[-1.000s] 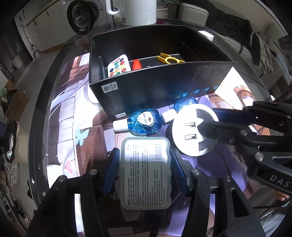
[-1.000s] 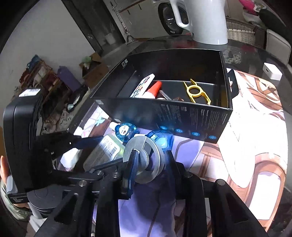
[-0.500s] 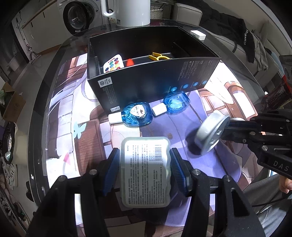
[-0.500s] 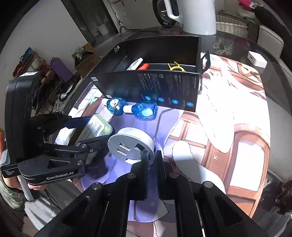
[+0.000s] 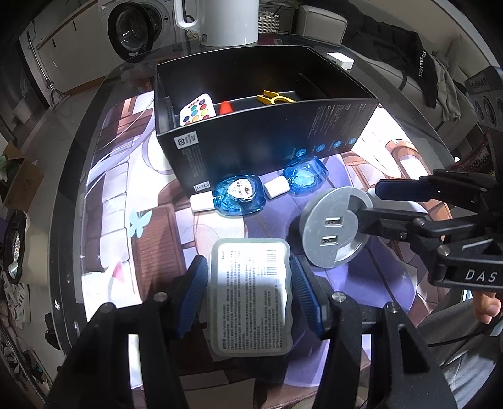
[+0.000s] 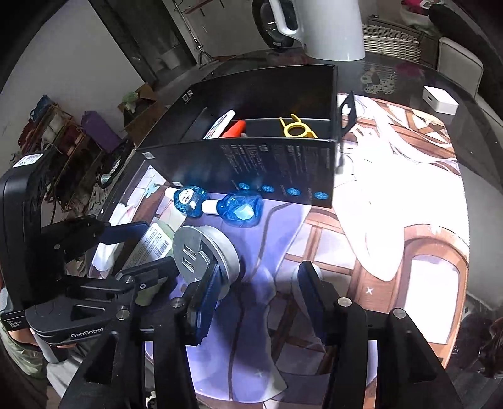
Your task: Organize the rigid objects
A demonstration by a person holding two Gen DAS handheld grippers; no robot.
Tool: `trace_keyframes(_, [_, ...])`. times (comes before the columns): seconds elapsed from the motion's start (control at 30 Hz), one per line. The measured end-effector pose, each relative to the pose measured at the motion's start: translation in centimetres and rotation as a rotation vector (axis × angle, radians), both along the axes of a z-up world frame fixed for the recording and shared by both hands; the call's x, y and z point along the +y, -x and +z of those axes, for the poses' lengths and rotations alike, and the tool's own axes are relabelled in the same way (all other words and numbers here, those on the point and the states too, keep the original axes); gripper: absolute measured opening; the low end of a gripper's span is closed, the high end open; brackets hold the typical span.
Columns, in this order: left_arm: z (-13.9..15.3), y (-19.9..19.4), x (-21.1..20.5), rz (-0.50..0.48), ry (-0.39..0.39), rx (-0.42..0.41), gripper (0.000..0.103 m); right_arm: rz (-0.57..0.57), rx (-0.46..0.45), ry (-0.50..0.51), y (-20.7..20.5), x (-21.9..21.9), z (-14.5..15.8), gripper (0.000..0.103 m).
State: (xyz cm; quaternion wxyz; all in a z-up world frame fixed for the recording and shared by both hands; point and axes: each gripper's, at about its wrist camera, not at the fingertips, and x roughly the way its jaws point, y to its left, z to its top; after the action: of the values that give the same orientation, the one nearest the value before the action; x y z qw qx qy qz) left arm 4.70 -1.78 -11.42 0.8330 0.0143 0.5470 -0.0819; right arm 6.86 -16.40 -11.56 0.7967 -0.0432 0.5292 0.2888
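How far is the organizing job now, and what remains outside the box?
Done: remote, red-tipped item and yellow tool lie in the black box. In hand: the left gripper clamps the labelled case; the right gripper is open beside the USB disc. Left: the disc, the case and two blue bottles are outside the box.

A home: washing machine (image 5: 130,30), wicker basket (image 6: 396,37), glass table (image 5: 94,103).

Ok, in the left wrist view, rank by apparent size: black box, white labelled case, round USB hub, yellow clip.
1. black box
2. white labelled case, though nearness to the camera inflates it
3. round USB hub
4. yellow clip, partly hidden inside the box
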Motion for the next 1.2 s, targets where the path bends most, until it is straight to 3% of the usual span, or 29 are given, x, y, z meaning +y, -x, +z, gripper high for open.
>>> trace_keyframes(0.43, [1.2, -0.1, 0.6, 0.026, 0.005, -0.035, 0.055, -0.019, -0.029, 0.004, -0.1, 0.3, 0.6, 0.052])
trace_keyframes(0.67, [1.2, -0.3, 0.6, 0.028, 0.013, -0.038, 0.055, 0.023, 0.038, 0.033, 0.7, -0.7, 0.0, 0.052])
trace_keyframes(0.8, [1.0, -0.4, -0.4, 0.006, 0.003, -0.036, 0.055, 0.002, 0.042, 0.025, 0.6, -1.3, -0.1, 0.066])
trace_keyframes(0.9, [1.0, -0.4, -0.8, 0.000, -0.010, -0.043, 0.056, -0.018, 0.063, -0.005, 0.4, -1.8, 0.0, 0.069])
trace_keyframes(1.0, [0.9, -0.5, -1.0, -0.001, -0.027, -0.047, 0.056, -0.045, 0.041, 0.026, 0.2, -1.9, -0.2, 0.084])
trace_keyframes(1.2, [0.8, -0.6, -0.7, 0.011, -0.022, -0.042, 0.056, -0.032, 0.046, 0.052, 0.5, -1.8, 0.0, 0.084])
